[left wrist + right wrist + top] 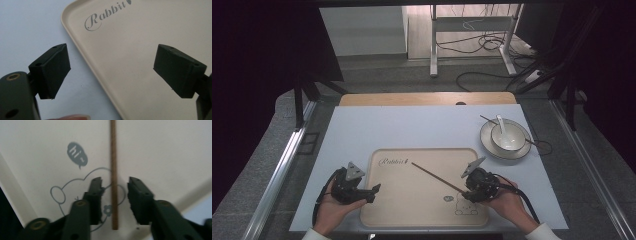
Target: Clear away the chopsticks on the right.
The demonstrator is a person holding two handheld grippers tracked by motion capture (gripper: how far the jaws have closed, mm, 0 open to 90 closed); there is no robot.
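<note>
A thin brown chopstick [434,176] lies slantwise on the beige tray [412,205], which bears the word "Rabbit". My right gripper [466,192] sits low over the tray's right part at the chopstick's near end. In the right gripper view the chopstick [113,157] runs straight between the jaws of the right gripper [115,185], which stand apart on either side without touching it. My left gripper [373,192] rests at the tray's left edge. Its jaws straddle the rim of the tray [140,37] in the left gripper view, where the left gripper [110,70] is wide open with nothing in it.
A white bowl [508,139] with a spoon [500,124] stands on a plate [490,146] at the right rear of the pale blue mat [412,127]. A second chopstick [486,119] lies across that plate. A cartoon drawing [75,187] marks the tray near my right gripper.
</note>
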